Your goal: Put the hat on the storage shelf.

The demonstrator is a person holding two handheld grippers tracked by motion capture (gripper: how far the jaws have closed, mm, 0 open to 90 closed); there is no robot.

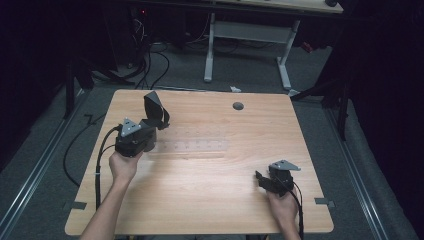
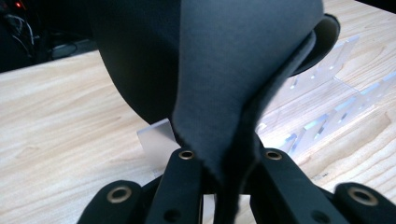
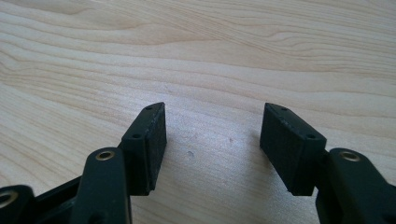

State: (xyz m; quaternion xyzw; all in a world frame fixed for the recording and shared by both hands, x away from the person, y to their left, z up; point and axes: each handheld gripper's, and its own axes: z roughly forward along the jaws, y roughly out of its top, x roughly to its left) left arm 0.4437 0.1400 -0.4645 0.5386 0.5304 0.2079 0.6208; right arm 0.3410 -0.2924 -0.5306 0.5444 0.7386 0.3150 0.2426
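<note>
Dark grey fabric piece: pinched between jaws of left tool, held up above left-rear part of desk; folded, looks like a soft cloth pouch or cap, exact kind unclear.
Fabric in high view: stands up from tool tip, curled dark edge at right side.
Inside of fabric: hidden by own folds, contents cannot tell.
Clear plastic rack: on desk just behind and under fabric, slotted dividers, slots look empty; near end partly covered by fabric.
Rack in high view: faint, nearly see-through, hard to trace edges.
Left tool: clamped on fabric, jaw pads mostly buried in cloth.
Right tool: jaws spread wide, nothing between, bare wood below; low over front-right of desk.
Round grommet hole: rear of desk, well apart from both tools.
</note>
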